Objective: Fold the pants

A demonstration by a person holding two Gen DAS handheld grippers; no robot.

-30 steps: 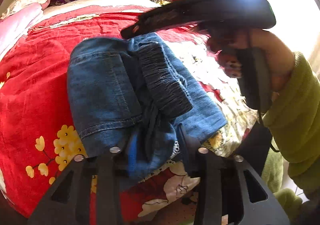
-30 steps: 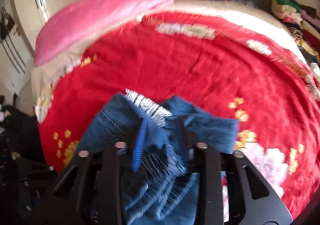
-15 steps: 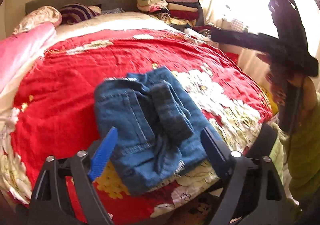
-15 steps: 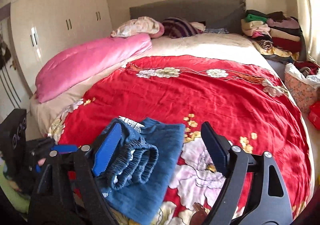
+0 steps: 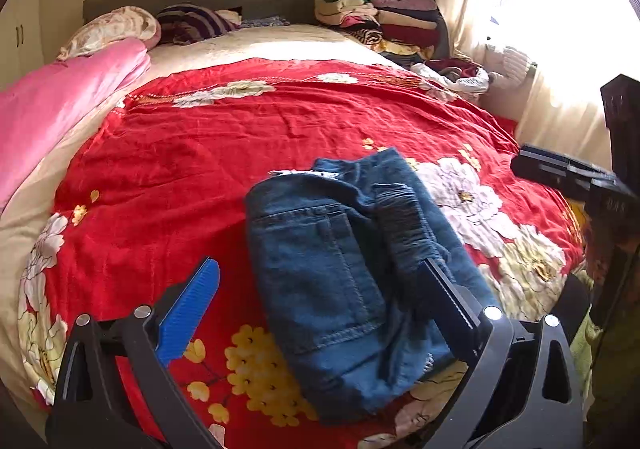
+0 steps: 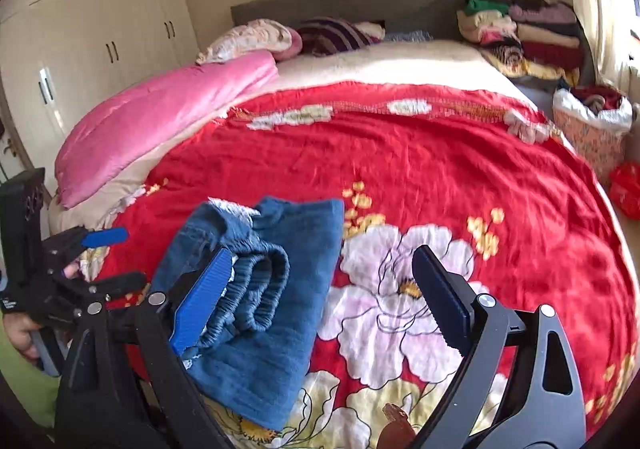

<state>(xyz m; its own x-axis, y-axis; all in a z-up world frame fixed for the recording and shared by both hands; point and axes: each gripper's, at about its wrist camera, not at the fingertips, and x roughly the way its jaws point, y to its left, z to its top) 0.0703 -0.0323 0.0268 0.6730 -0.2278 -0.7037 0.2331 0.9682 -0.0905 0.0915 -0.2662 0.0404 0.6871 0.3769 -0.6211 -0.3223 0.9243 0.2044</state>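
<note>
The blue denim pants (image 5: 352,273) lie folded in a compact bundle on the red flowered bedspread (image 5: 192,153), near the bed's front edge; they also show in the right wrist view (image 6: 264,289), elastic waistband on top. My left gripper (image 5: 320,301) is open and empty, held above and in front of the bundle. My right gripper (image 6: 320,289) is open and empty, to the right of the bundle, its left finger over the pants' edge. The right gripper shows in the left wrist view (image 5: 568,177), and the left gripper in the right wrist view (image 6: 100,261).
A pink quilt (image 6: 160,117) lies along the bed's left side, pillows (image 6: 256,37) at the headboard. Stacked folded clothes (image 6: 520,33) sit at the back right. A basket of laundry (image 6: 592,121) stands beside the bed. Wardrobes (image 6: 88,41) line the left wall.
Both grippers let go of the pants, opened and drew back and up from the bed. The folded bundle stays where it was laid.
</note>
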